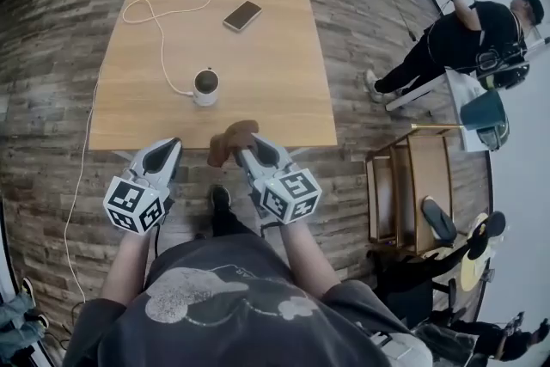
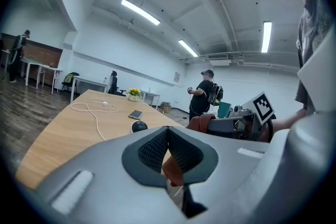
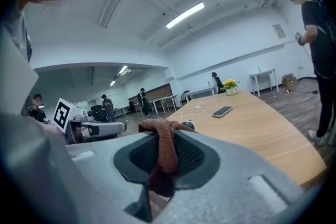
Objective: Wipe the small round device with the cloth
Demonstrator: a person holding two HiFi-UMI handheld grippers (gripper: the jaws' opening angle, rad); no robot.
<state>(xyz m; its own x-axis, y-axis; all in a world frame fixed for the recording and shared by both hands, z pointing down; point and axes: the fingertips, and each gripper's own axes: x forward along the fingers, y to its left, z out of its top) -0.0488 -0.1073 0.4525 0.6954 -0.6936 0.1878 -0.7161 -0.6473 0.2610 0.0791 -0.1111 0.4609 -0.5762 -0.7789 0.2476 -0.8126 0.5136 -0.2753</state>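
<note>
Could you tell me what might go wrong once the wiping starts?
The small round device stands unheld on the table, tethered by a white cable; a push from the cloth may slide or tip it. The right gripper pinches only a fold, so the cloth could slip out.

**No writing we can read**

We find no words, numbers or brand names that can be read. The only signs are the black-and-white square code markers on the cube of the left gripper [image 1: 170, 146] and on that of the right gripper [image 1: 247, 152]. They carry patterns, not letters. The pale print on the person's dark shirt [image 1: 225, 296] shows no letters we can make out.
</note>
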